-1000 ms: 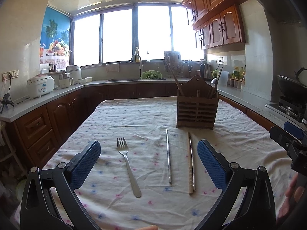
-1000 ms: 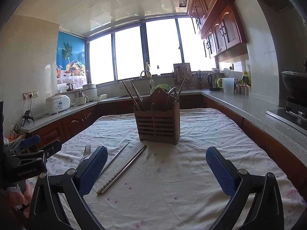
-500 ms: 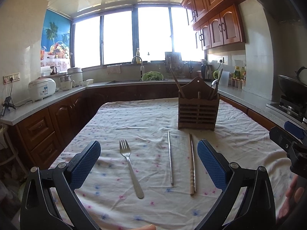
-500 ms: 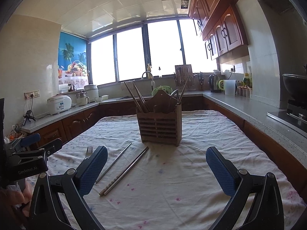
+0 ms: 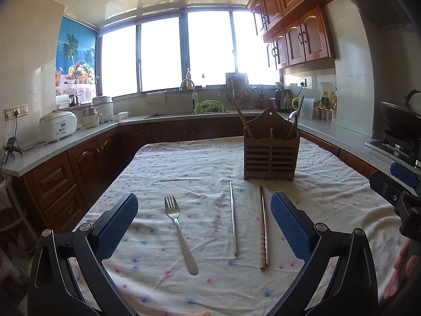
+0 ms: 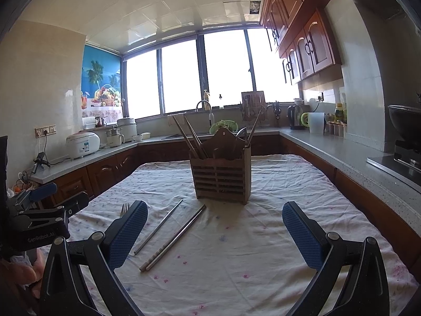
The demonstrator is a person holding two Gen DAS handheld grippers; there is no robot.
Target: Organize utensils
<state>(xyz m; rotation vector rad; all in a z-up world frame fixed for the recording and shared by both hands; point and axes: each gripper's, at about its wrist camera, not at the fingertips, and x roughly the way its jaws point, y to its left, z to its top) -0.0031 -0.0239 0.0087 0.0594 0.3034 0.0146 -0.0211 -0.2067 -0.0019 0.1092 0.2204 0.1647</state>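
A metal fork (image 5: 179, 229) lies on the cloth-covered table (image 5: 200, 163), left of a single metal chopstick (image 5: 233, 218) and a touching pair of chopsticks (image 5: 263, 226). A wooden slatted utensil holder (image 5: 270, 155) stands behind them with chopsticks and a spoon inside. My left gripper (image 5: 204, 218) is open and empty, above the near table edge, with the fork and chopsticks between its fingers. My right gripper (image 6: 214, 226) is open and empty, facing the holder (image 6: 222, 176); the chopstick pair (image 6: 175, 237), single chopstick (image 6: 159, 225) and fork tines (image 6: 124, 208) lie to its left.
Kitchen counters (image 5: 79, 137) ring the table, with a rice cooker (image 5: 58, 126), a sink (image 5: 184, 114) and a stove with a wok (image 5: 400, 123) on the right. The right gripper shows at the left wrist view's right edge (image 5: 394, 184); the left gripper shows at the right view's left edge (image 6: 42, 218).
Both grippers have tilted or drawn back slightly, so the table items sit a little lower in view. Nothing on the table has moved; both grippers stay open.
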